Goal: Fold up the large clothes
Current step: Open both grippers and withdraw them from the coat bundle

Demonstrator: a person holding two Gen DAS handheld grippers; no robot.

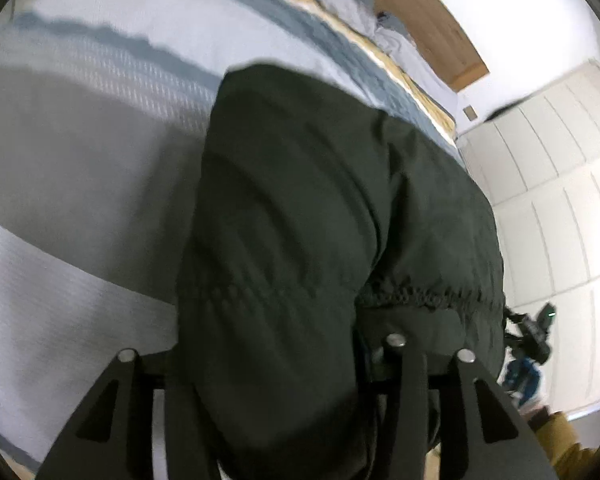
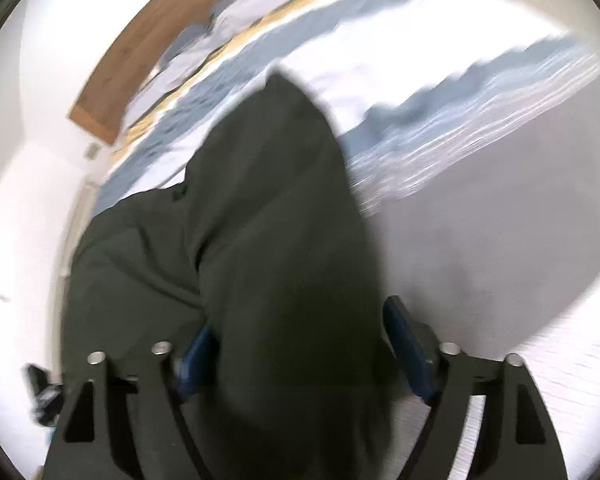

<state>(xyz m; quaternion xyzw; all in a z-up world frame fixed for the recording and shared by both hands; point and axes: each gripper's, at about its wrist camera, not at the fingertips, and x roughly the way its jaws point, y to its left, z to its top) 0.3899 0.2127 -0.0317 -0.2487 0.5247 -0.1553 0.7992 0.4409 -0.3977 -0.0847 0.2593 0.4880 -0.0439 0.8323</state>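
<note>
1. The trousers [image 1: 300,200] hang dark and bunched from both claws above the bed [image 1: 80,180], legs trailing onto the quilt.
2. The left claw [image 1: 292,392] is buried in cloth near the elastic waist; whether it is clamped cannot be told.
3. The right claw [image 2: 296,352] stands wide with cloth draped between its blue pads [image 2: 404,336]; grip uncertain.
4. Keep both claws level and apart, tension the waistband, then lower the cloth flat.
</note>
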